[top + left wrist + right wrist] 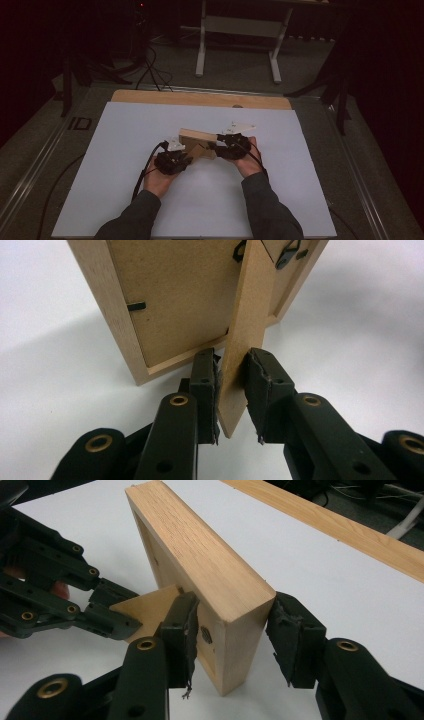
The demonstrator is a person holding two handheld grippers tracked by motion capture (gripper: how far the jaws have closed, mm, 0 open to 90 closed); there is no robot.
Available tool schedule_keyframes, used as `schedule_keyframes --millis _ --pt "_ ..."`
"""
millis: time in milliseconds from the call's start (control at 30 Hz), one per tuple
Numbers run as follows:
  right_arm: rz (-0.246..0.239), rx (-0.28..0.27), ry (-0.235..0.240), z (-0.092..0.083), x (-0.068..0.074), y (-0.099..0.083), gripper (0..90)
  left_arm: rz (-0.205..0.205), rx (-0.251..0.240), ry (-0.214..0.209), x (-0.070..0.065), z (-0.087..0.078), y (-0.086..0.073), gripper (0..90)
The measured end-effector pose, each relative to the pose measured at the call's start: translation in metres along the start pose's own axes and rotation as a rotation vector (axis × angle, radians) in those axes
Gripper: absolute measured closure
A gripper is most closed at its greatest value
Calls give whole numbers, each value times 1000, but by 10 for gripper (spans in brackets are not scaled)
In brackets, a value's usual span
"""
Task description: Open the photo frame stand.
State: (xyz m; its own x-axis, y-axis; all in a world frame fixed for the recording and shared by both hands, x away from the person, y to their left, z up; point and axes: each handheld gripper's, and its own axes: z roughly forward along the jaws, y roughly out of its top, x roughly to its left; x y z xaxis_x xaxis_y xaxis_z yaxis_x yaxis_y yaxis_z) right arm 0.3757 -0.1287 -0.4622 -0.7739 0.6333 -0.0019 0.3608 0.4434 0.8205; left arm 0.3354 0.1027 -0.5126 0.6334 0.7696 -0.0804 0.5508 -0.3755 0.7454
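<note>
1. Left gripper (186, 159), lower left of the frame centre in the high view: jaws straddle the fold-out stand (245, 335) on the back of the picture frame (198, 141). In the left gripper view the left pad sits against the stand, the right pad shows a thin gap. Not clamped, so loosely open around it.
2. Right gripper (231, 635): jaws either side of the frame's wooden end. Inner pad is on or just beside the inside face, outer pad stands clear of the outer face. Open around it, no squeeze.
3. Frame: light wood, upright on its edge at the middle of the sheet, between the two grippers. Brown backing board (175, 300) with small black clips and a hanger at the top of the left gripper view.
4. Surface: white sheet (125, 200) over a table with a wooden strip (200, 98) along its far edge.
5. Room: dark. Grey floor, cables upper left, a white table stand (240, 30) at top centre, black stands at both sides.
6. Containers: nothing to report; the frame's back cavity holds the backing board.
</note>
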Motion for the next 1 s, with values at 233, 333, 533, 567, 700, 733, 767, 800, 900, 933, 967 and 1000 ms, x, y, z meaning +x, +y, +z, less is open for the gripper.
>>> schedule_keyframes --millis 233,333,533,567,700,733,767,800,900,933,967,1000 --pt "-2 3 14 -2 2 -1 542 10 -8 -11 -1 0 -3 714" --pt "-3 5 26 -3 4 -2 536 6 -14 -33 -1 -1 -4 686" --pt "2 11 45 -3 7 -3 493 -46 -25 -98 3 -2 -8 642" --pt "2 11 45 -3 7 -3 493 -46 -25 -98 3 -2 -8 640" --pt "2 13 59 -4 11 -4 466 -82 -34 -129 6 -3 -12 626" --pt "3 13 62 -4 12 -4 461 -83 -34 -133 7 -3 -12 618" --pt "2 10 64 -4 12 -5 456 -83 -34 -136 7 -3 -13 618" --pt "5 9 68 -4 13 -7 450 -85 -39 -139 6 -4 -14 603" --pt "10 12 74 -3 14 -9 447 -82 -41 -143 6 -5 -14 594" --pt "12 13 77 -3 15 -11 427 -82 -42 -145 5 -6 -15 587" --pt "12 13 77 -3 15 -11 427 -82 -42 -145 5 -6 -15 582" --pt "12 14 78 -3 16 -12 417 -78 -41 -146 5 -6 -16 576"
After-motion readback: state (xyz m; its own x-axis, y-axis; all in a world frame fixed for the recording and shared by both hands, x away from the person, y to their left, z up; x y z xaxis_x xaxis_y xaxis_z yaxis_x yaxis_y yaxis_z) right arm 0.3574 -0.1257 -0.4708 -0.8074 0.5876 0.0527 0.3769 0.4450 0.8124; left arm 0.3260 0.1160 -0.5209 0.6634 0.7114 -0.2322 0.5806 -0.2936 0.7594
